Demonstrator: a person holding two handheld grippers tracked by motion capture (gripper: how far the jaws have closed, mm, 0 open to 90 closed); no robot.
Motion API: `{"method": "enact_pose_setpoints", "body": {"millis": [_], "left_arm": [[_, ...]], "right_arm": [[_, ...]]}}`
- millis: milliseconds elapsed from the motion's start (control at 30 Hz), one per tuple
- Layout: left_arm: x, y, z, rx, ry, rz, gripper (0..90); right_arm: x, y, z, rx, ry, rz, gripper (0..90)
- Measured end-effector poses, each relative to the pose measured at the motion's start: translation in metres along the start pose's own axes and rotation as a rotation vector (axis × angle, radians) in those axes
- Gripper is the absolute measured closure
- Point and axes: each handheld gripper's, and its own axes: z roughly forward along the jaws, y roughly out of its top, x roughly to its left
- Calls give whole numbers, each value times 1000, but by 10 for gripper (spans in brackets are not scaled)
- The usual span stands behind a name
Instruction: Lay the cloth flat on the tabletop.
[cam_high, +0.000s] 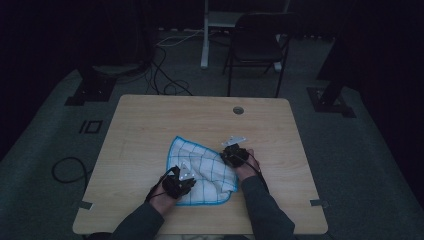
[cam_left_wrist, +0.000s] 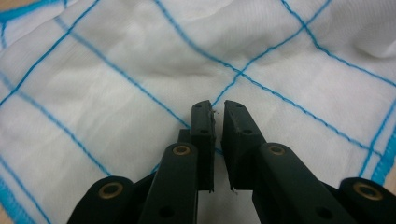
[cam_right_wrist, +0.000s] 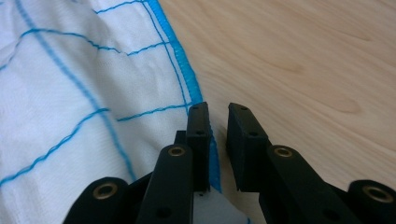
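A white cloth (cam_high: 200, 157) with a blue grid and blue hem lies rumpled on the wooden table (cam_high: 150, 125), its right part bunched up. My left gripper (cam_high: 189, 178) sits at the cloth's near-left side. In the left gripper view the gripper (cam_left_wrist: 218, 106) points down at the cloth (cam_left_wrist: 140, 70), jaws a narrow slit apart, nothing pinched that I can see. My right gripper (cam_high: 229, 158) is at the cloth's right edge. In the right gripper view the gripper (cam_right_wrist: 218, 109) has a small gap, and the blue hem (cam_right_wrist: 180, 60) runs along its left jaw, unpressed.
A round cable hole (cam_high: 238, 110) sits near the table's far edge. Beyond the table stand a dark folding chair (cam_high: 257, 47) and a white desk leg (cam_high: 205, 35), with cables (cam_high: 165, 80) on the floor. Bare wood (cam_right_wrist: 303, 70) lies to the right of the cloth.
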Motion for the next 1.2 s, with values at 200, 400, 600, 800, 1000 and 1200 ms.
{"method": "enact_pose_setpoints", "body": {"millis": [200,400,600,800,1000,1200], "left_arm": [[2,-5,-4,-6,-1,6,832],[1,-8,-7,-1,5,20,833],[2,-11,-9,-5,0,12,834],[1,-11,-9,-10,9,9,838],[4,-12,-8,-15,-2,-10,804],[15,-2,-11,-52,29,-19,744]], "right_arm": [[-22,-2,-1,10,-29,18,801],[-35,-2,-1,18,-51,31,809],[-51,1,2,31,-71,51,811],[-56,8,8,37,-78,49,809],[-49,8,0,5,-43,96,749],[-22,0,-32,-52,1,77,668]]}}
